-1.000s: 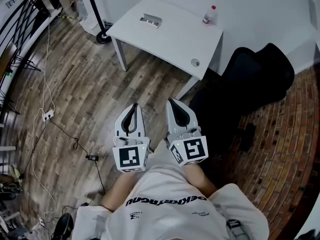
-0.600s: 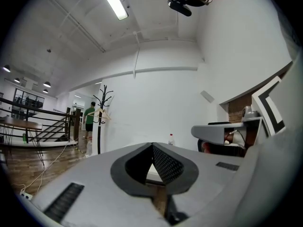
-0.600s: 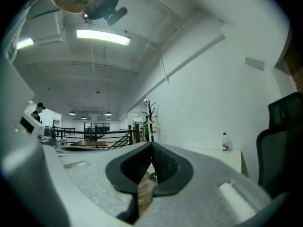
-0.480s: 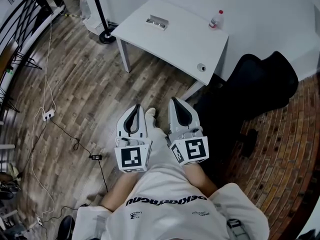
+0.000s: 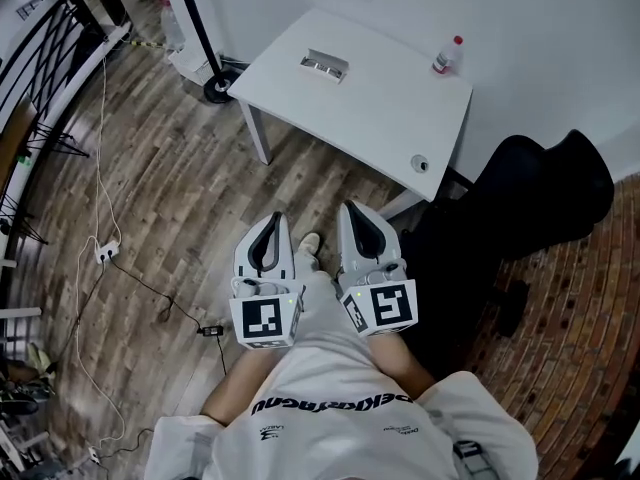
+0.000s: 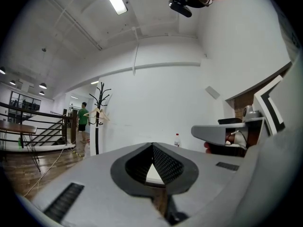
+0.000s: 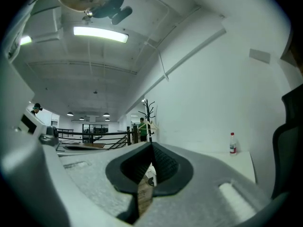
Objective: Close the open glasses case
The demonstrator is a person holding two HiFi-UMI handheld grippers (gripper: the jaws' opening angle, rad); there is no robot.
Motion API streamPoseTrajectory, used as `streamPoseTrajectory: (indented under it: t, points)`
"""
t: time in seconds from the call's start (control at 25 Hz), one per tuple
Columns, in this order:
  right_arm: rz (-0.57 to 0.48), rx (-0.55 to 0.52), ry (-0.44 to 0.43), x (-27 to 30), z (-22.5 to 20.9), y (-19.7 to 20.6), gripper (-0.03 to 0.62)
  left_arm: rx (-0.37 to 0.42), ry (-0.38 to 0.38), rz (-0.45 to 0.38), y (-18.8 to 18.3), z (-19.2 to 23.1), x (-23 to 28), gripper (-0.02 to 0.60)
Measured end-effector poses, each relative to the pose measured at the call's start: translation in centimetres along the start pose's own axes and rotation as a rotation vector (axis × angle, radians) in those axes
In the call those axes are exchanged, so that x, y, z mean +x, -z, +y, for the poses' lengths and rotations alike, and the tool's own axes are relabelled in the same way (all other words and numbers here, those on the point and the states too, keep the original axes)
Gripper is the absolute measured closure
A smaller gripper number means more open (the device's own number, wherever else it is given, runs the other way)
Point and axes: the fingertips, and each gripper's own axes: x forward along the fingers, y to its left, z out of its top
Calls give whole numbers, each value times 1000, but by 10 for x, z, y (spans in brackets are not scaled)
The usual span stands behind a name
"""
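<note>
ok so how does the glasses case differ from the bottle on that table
The glasses case lies flat and low and looks open; the bottle stands upright with a red cap on. The case sits toward the table's left side, the bottle at its right corner by the wall. Both rest on the white table, nothing touching them.

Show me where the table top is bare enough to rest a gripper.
The white table is mostly bare: a broad patch lies in its middle, bordered by the glasses case, the bottle and the small round object. The strip along its near left edge is free too. Tightest is the bottle's corner.
</note>
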Motion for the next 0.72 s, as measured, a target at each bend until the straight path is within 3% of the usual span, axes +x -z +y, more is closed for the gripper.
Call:
streamPoseTrajectory:
  t: [0.72]
  points:
    - [22,68,64,258,-115,-7,594,30,75,68,-25,90,268,584]
